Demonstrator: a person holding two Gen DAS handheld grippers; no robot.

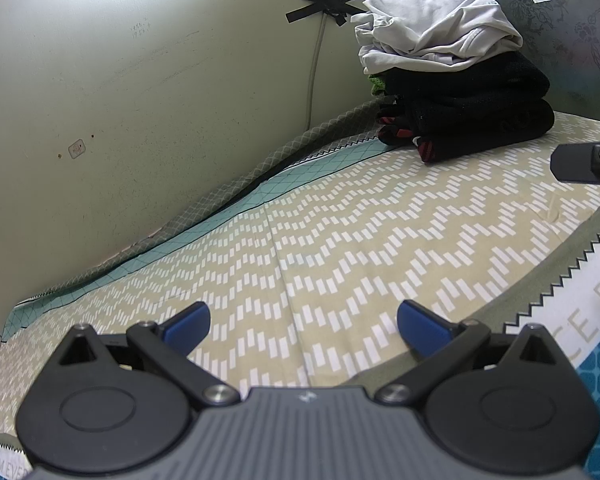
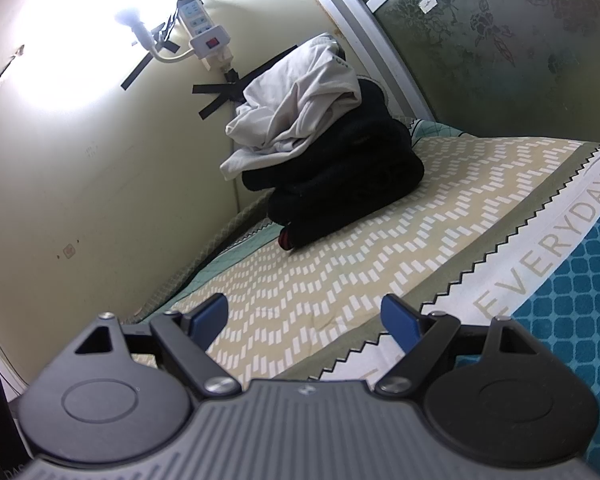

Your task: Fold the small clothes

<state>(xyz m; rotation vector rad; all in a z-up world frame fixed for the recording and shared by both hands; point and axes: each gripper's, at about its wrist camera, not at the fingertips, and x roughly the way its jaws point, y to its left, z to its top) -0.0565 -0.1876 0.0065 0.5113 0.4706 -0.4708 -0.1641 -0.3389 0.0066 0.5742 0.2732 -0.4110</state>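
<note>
- Left wrist view, upper left of the frame: pale wall (image 1: 140, 80) washed by a bright glare, black tape cross (image 1: 332, 2) over a cable (image 1: 314, 76) running down to the bed edge.
- Lower middle: left gripper (image 1: 303, 326) with blue-padded fingers (image 1: 190, 322) spread wide apart, nothing between them, poised over the bed sheet (image 1: 340, 240) printed with white dashes on tan.
- Upper right: pile of clothes (image 1: 460, 80) on the sheet against the wall, crumpled white garment (image 1: 436, 32) on top, folded black garment (image 1: 480, 120) with red trim beneath.
- Far right edge: a dark part of the right gripper (image 1: 584, 162) above the sheet.
- Right wrist view, upper left: lit lamp (image 2: 130, 20) and a white power strip (image 2: 202, 28) fixed on the wall.
- Centre: same pile, white over black, resting on the sheet, well apart from both grippers.
- Lower middle: right gripper fingers (image 2: 210, 320) likewise wide apart and empty.
- Right: sheet border lettered "EVERYDAY", then teal patterned fabric (image 2: 572, 300).
</note>
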